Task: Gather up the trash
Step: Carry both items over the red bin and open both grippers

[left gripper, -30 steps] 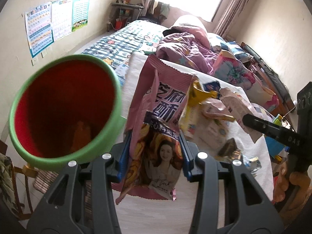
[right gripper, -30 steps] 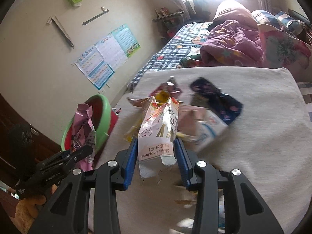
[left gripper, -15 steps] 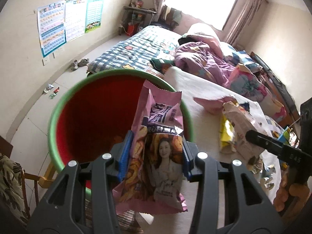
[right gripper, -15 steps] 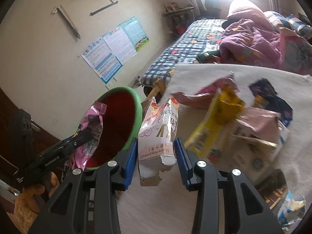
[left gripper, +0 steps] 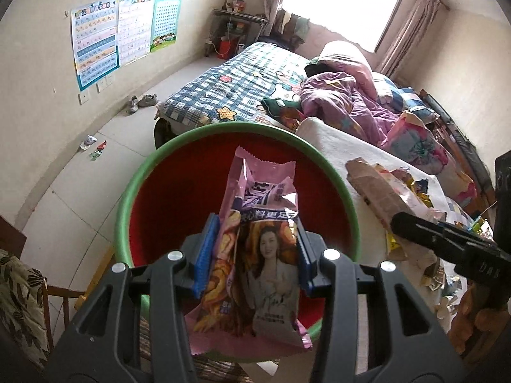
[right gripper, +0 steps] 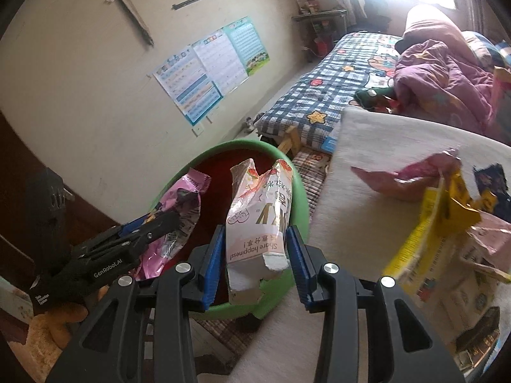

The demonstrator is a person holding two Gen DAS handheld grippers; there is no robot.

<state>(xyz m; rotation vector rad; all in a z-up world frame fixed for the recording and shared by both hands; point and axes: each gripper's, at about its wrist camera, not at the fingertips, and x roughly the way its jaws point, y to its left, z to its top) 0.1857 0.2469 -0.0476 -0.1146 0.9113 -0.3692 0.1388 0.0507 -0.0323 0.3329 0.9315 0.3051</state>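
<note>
My left gripper is shut on a pink snack bag printed with a woman's picture, and holds it right above the mouth of a red bin with a green rim. In the right wrist view the same bin stands at the white table's left edge. My right gripper is shut on a torn white-and-pink wrapper over the bin's near rim. The left gripper with its pink bag shows at the left there.
More wrappers lie on the white table: a yellow one, a pink one and several others. A bed with a checked cover and purple quilt lies beyond. Two scraps lie on the floor.
Both grippers have carried their wrappers leftwards from over the table to the bin. The bin now fills the middle of the left wrist view; the litter on the table has slid right.
</note>
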